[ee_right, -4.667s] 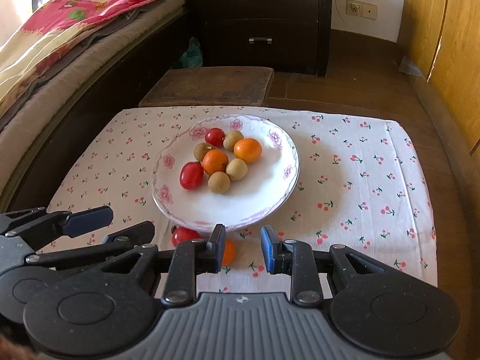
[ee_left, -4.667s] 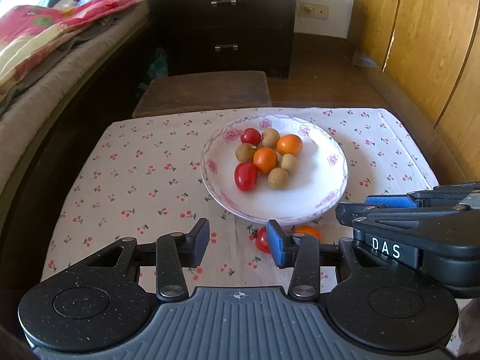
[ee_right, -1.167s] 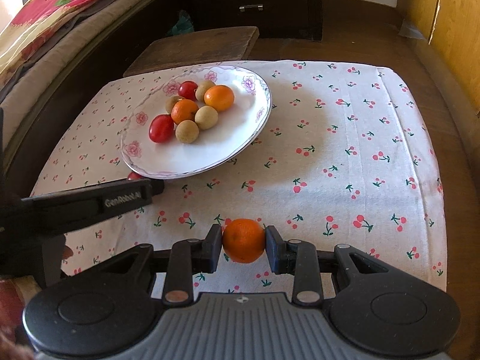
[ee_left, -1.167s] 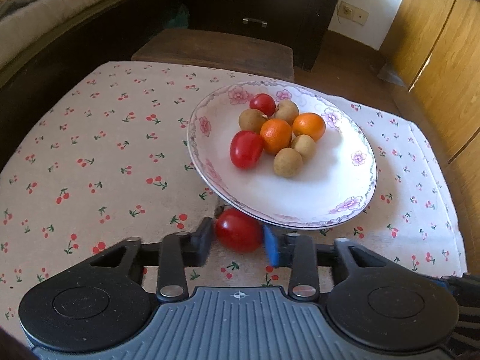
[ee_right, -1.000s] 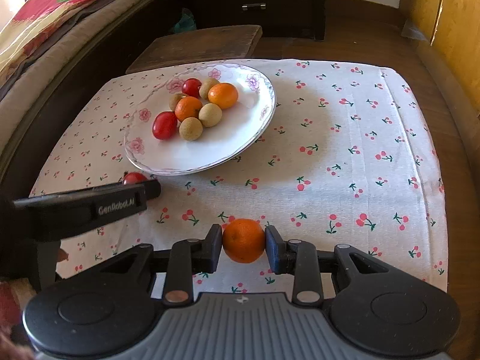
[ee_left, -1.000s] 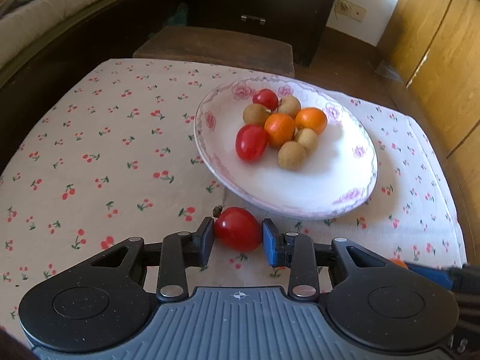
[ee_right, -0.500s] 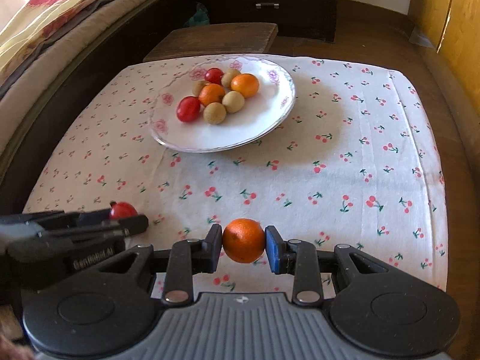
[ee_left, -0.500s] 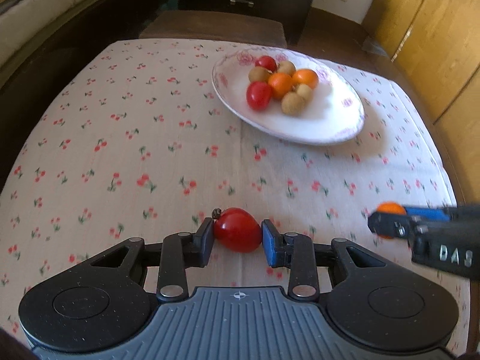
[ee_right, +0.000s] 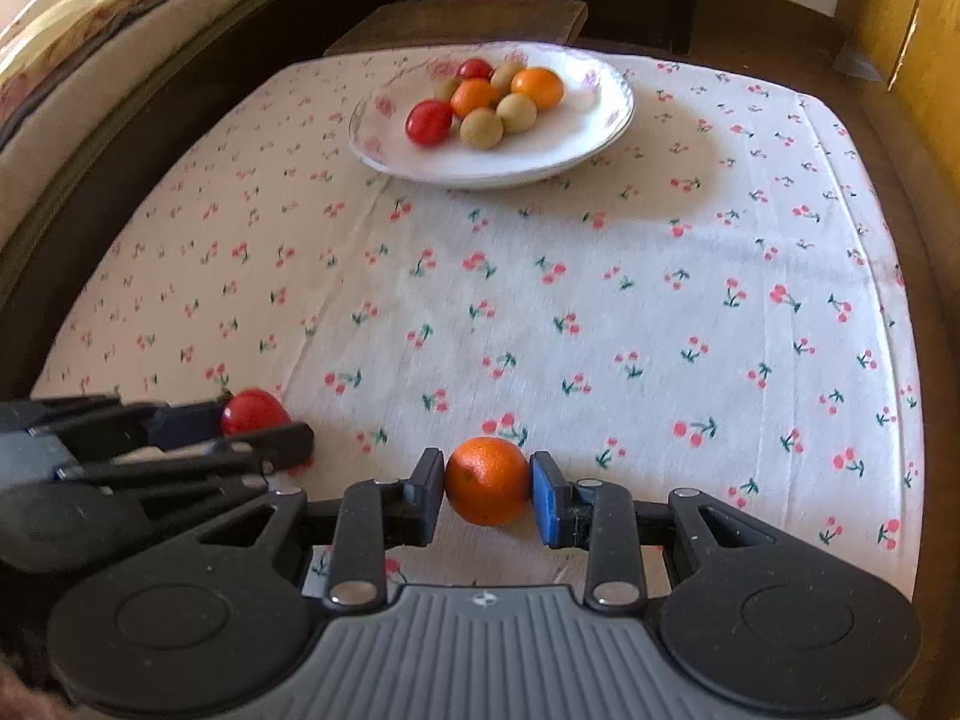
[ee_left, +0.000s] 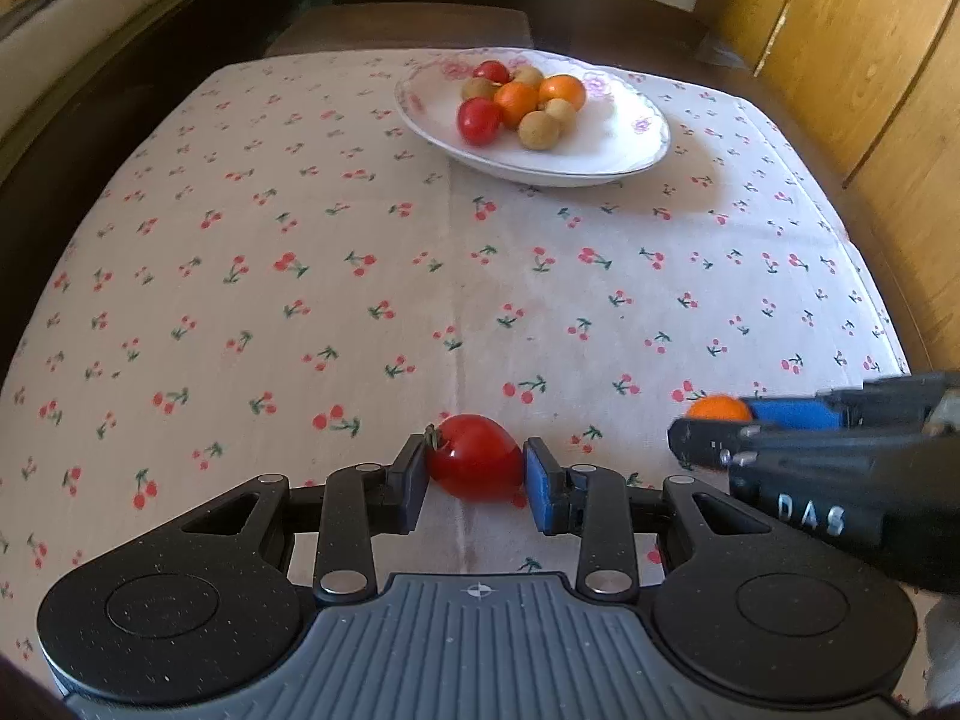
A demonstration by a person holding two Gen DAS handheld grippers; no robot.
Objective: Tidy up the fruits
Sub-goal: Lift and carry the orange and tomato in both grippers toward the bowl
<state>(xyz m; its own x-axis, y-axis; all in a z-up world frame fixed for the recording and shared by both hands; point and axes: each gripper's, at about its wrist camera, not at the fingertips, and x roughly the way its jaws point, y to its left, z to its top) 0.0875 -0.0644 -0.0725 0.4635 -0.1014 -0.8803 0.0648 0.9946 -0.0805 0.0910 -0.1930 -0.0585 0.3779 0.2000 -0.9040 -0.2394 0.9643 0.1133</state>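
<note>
— Where are we in the sorting?

— Placing, I'd say. The left claw [ee_left: 474, 474] has a red tomato [ee_left: 474, 456] between its jaws, low over the cherry-print cloth [ee_left: 360, 210] on the counter. Those jaws have just been opening a little, yet both pads look to be touching the fruit.

— And the other?

— The right claw [ee_right: 487, 489] is clenched on a small orange [ee_right: 487, 480], just beside the left one. The plate [ee_left: 600, 165] with the remaining fruit lies well ahead of both claws.

— Next move?

— Probably let the tomato go fully, then lift straight off so it doesn't roll. I can't tell whether it already rests on the cloth. The orange likely wants its own spot, apart from the tomato.
</note>
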